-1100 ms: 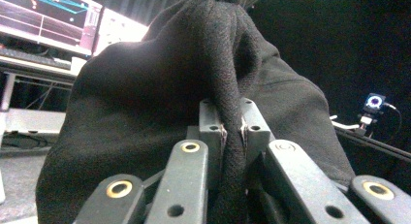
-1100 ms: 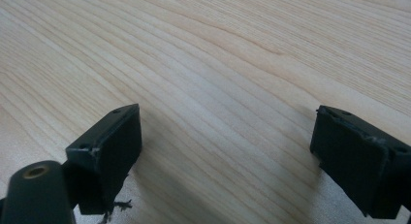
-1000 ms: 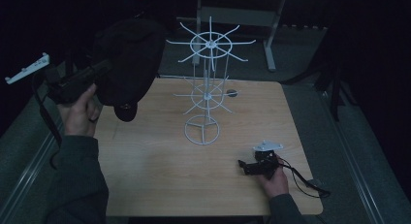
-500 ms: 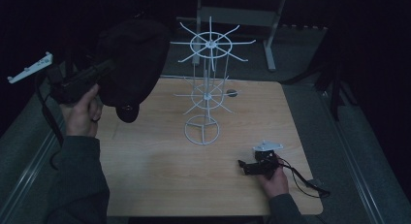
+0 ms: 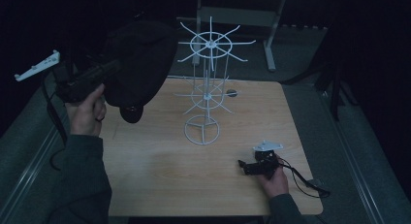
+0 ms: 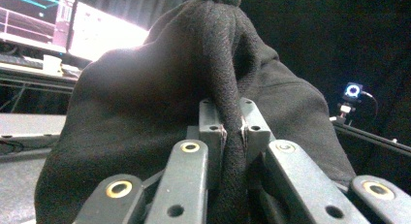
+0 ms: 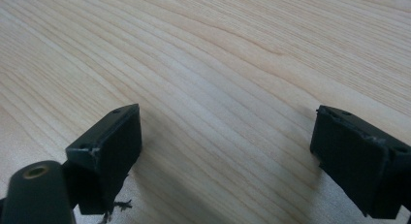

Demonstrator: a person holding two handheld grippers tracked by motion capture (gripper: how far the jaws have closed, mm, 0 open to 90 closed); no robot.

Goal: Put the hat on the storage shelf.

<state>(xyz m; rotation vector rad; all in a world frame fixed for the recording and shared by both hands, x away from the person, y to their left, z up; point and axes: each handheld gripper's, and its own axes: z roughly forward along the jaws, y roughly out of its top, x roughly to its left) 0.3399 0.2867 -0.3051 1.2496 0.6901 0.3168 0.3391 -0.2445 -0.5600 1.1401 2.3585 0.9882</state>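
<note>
Little changes: our left tool still pinches the black knitted fabric hat aloft; our right tool, spread, stays on the pale wooden tabletop.

A dim room: grey floor, a bright monitor (glaring) beyond the wooden table.

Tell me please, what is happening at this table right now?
A person works with two hand-held grippers. The left gripper is shut on a fold of a black knit hat, holding it in the air left of a white wire display rack. The right gripper rests open on the wooden table, holding nothing.
</note>
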